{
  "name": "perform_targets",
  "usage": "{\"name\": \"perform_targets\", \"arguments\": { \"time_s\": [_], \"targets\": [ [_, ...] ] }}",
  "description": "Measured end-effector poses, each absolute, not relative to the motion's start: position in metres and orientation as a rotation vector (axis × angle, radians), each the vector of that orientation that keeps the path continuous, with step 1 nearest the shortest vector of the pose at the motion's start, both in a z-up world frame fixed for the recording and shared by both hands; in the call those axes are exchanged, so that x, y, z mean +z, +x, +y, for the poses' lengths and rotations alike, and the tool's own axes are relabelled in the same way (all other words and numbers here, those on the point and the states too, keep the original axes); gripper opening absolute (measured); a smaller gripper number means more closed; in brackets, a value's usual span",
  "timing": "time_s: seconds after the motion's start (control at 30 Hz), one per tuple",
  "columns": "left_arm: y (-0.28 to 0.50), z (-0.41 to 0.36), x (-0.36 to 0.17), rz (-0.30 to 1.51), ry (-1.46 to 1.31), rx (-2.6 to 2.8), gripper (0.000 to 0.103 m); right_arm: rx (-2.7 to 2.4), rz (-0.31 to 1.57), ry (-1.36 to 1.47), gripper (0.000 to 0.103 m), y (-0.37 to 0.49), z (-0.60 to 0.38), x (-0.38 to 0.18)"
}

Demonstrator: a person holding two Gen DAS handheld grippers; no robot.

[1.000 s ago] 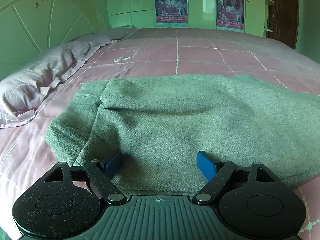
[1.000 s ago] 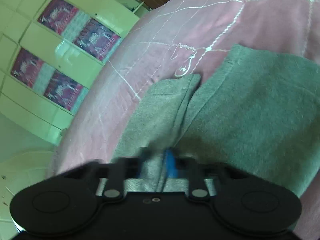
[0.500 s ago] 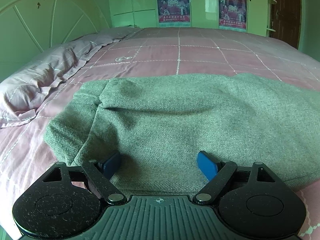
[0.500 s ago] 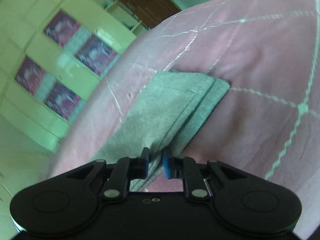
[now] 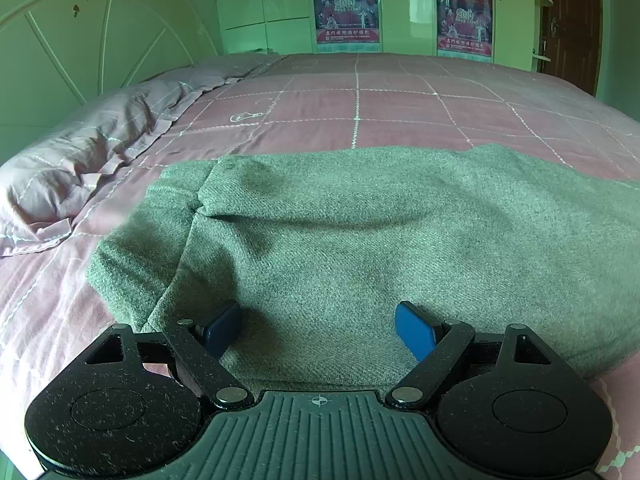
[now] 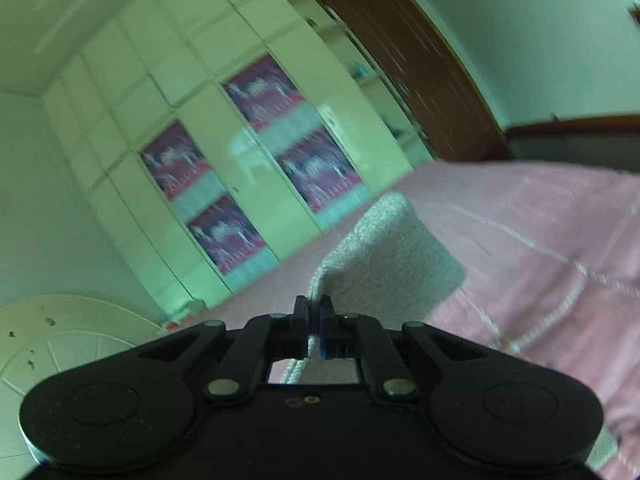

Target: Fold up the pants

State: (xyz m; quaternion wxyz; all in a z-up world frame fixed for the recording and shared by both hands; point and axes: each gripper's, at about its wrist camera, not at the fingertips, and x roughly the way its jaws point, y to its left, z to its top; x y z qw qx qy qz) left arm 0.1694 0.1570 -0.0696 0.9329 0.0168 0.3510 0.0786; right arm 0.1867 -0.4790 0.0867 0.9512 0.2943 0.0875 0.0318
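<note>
Grey-green woollen pants [image 5: 360,240] lie spread across the pink bed, filling the middle of the left wrist view. My left gripper [image 5: 318,326] hovers low over their near edge, open, its blue pads wide apart and the cloth below them, not pinched. In the right wrist view my right gripper [image 6: 314,312] is shut on a pants end [image 6: 392,264], which is lifted off the bed and sticks up beyond the fingertips. The view is blurred and tilted.
A pink quilted bedspread [image 5: 400,100] covers the bed. A pillow [image 5: 80,168] lies at the left by the white headboard [image 5: 80,48]. A pale wardrobe with posters [image 6: 248,152] and a brown door [image 6: 420,68] stand behind the bed.
My right gripper has risen with the pants end pinched in it and rolled, so its view now shows the wardrobe instead of the bed. The left gripper has stayed put.
</note>
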Motion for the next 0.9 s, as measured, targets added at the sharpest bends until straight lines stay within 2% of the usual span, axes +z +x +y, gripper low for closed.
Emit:
{"name": "perform_targets", "arguments": {
  "time_s": [0.1,0.23,0.3,0.37,0.6,0.77,0.9],
  "targets": [
    [0.168,0.157,-0.071,0.706,0.031,0.162,0.083,-0.026,0.184,0.537,0.000,0.161,-0.487,0.061],
    [0.166,0.157,-0.073,0.694,0.034,0.162,0.084,-0.240,0.460,0.810,0.000,0.156,-0.536,-0.061],
    [0.166,0.158,-0.072,0.698,0.036,0.156,0.084,-0.281,0.494,0.926,0.000,0.148,-0.546,-0.098],
    [0.166,0.158,-0.071,0.707,0.037,0.147,0.084,-0.282,0.461,0.959,0.000,0.143,-0.547,-0.104],
    [0.166,0.157,-0.072,0.697,0.035,0.158,0.084,-0.247,0.431,0.895,0.000,0.138,-0.542,-0.073],
    [0.165,0.157,-0.073,0.695,0.037,0.157,0.085,-0.292,0.514,0.880,0.000,0.139,-0.542,-0.096],
    [0.165,0.158,-0.073,0.699,0.036,0.152,0.085,-0.289,0.507,0.906,0.000,0.127,-0.541,-0.105]
  ]
}}
